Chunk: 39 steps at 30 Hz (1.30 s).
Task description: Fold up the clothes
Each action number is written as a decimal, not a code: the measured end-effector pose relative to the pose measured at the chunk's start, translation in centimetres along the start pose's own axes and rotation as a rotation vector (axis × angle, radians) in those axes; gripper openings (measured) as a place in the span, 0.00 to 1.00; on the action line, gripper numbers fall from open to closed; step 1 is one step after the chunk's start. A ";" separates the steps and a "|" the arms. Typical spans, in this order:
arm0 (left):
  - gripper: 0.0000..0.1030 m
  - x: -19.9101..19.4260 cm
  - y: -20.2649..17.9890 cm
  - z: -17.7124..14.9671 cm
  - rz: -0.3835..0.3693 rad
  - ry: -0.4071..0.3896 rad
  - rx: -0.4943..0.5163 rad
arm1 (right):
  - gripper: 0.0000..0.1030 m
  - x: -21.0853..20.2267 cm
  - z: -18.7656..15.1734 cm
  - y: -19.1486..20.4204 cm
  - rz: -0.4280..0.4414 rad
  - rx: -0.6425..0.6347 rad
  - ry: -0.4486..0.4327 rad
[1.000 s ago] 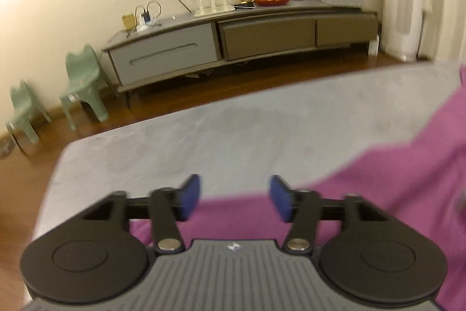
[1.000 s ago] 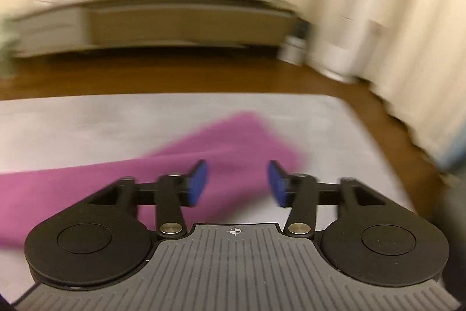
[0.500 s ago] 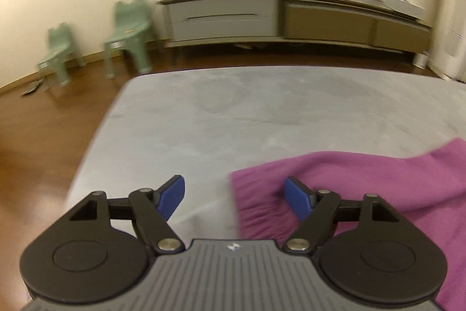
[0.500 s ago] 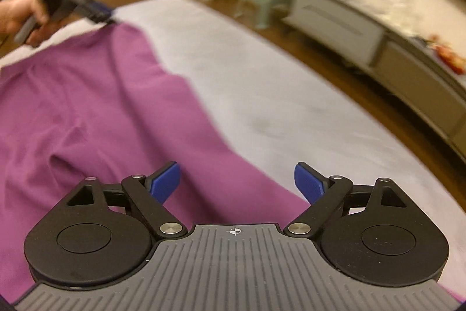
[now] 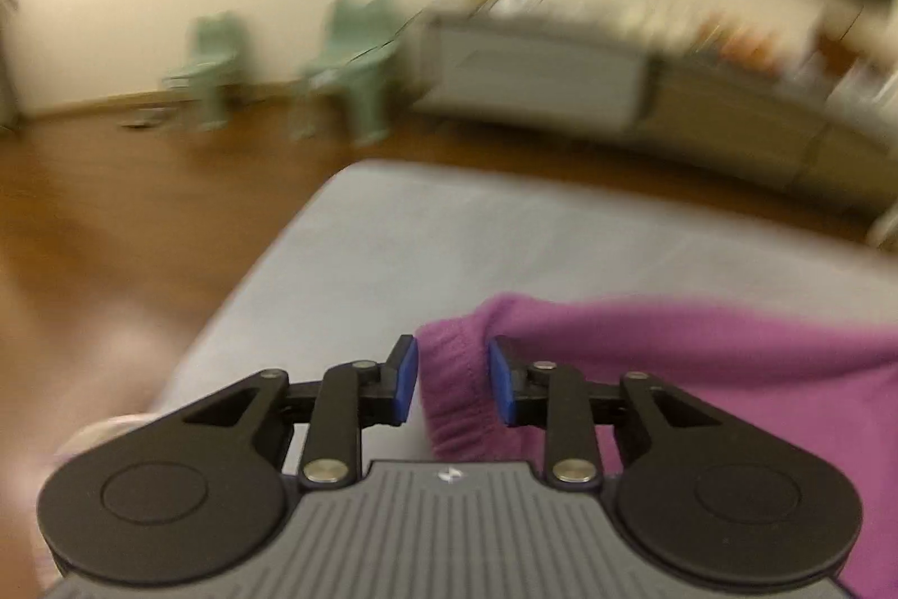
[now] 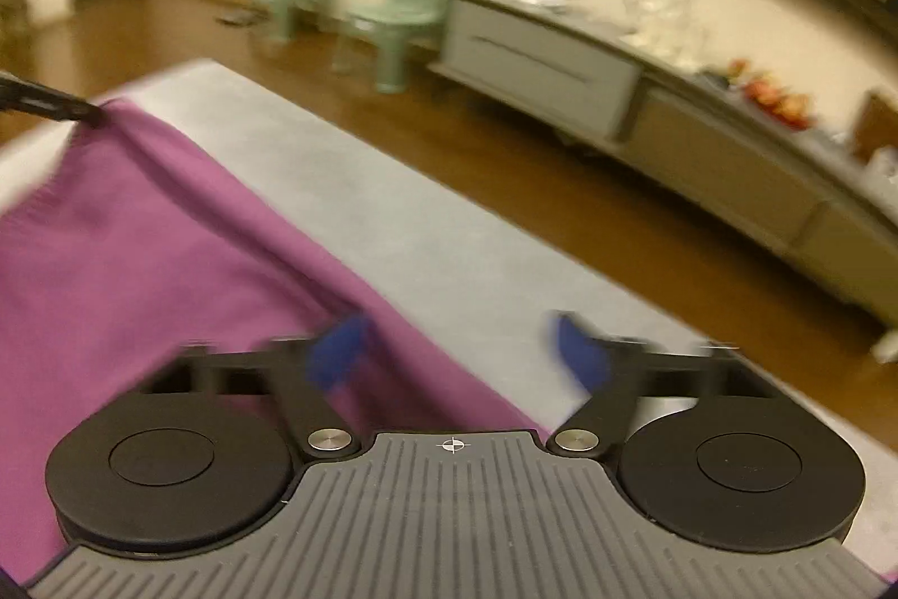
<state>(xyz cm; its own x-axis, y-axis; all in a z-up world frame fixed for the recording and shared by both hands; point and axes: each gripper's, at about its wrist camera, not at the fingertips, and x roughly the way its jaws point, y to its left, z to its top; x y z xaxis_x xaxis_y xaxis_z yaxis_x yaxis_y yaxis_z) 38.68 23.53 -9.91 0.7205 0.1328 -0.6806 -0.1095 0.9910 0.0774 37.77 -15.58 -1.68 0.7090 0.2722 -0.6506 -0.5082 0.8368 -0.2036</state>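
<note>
Left gripper [image 5: 452, 383]: the blue pads [image 5: 405, 377] stand at a narrow gap with the ribbed cuff edge of the purple garment [image 5: 701, 374] between them. Whether the pads press the fabric cannot be told from this view; a thin gap shows on each side of the cuff. The garment runs from frame centre to the right edge of the left wrist view and lies on the grey table [image 5: 449, 239].

Right gripper [image 6: 457, 349]: the jaws are spread wide and hold nothing. The left pad [image 6: 337, 346] sits over the purple garment [image 6: 140, 262]; the right pad sits over bare grey table [image 6: 438, 234]. Both pads are motion-blurred. The garment fills the left half of the right wrist view, its edge running diagonally from upper left to lower centre.

At the far left edge of the right wrist view, the left gripper [image 6: 92, 113] meets the garment's far corner.

Background, upper part of both views: two green chairs [image 6: 359, 15] and a long sideboard [image 6: 645, 94] on a wooden floor [image 6: 505, 150].
</note>
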 end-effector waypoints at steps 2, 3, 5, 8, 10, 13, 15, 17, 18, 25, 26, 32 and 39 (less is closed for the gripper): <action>0.30 -1.3 -0.8 -0.5 0.051 -0.015 0.056 | 0.70 -1.7 -1.2 -1.0 -0.021 0.036 0.026; 0.36 -2.3 -1.1 -0.9 0.062 -0.028 0.085 | 0.73 -3.8 -2.2 -2.0 -0.033 0.062 0.011; 0.44 -6.2 -1.7 -2.2 -0.014 -0.084 0.172 | 0.80 -8.2 -5.3 -4.2 -0.054 0.105 -0.022; 0.48 -11.0 -3.8 -5.6 -0.176 -0.095 0.370 | 0.82 -14.3 -11.6 -8.8 -0.125 0.175 0.020; 0.49 -12.8 -5.1 -8.4 -0.250 -0.074 0.496 | 0.83 -18.3 -16.8 -12.1 -0.191 0.241 0.094; 0.49 -13.5 -6.5 -11.8 -0.279 -0.014 0.610 | 0.78 -24.1 -25.6 -16.3 -0.307 0.370 0.213; 0.48 -12.9 -6.8 -13.1 -0.259 0.038 0.629 | 0.74 -27.4 -30.8 -18.5 -0.385 0.453 0.265; 0.48 -12.6 -6.9 -14.1 -0.232 0.084 0.628 | 0.70 -29.6 -34.7 -20.3 -0.418 0.540 0.275; 0.48 -12.6 -6.4 -14.1 -0.218 0.098 0.595 | 0.70 -30.1 -35.8 -21.2 -0.402 0.583 0.246; 0.48 -12.9 -4.0 -14.9 -0.033 0.141 0.491 | 0.69 -29.3 -37.8 -24.8 -0.456 0.695 0.174; 0.49 -12.9 -3.7 -14.9 -0.016 0.148 0.479 | 0.69 -28.8 -37.4 -24.7 -0.444 0.687 0.179; 0.49 -13.1 -3.9 -15.0 0.073 0.170 0.518 | 0.79 -27.5 -35.2 -23.4 -0.256 0.582 0.249; 0.64 -12.6 -2.1 -13.7 0.065 0.203 0.466 | 0.67 -27.2 -31.4 -25.4 -0.245 0.539 0.145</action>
<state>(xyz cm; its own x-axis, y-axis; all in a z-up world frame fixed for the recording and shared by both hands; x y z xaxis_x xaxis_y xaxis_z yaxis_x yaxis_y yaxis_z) 20.38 19.54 -11.48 0.5696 0.2339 -0.7880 0.2010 0.8899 0.4095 16.00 -59.12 -1.74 0.6809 0.0054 -0.7323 0.0071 0.9999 0.0140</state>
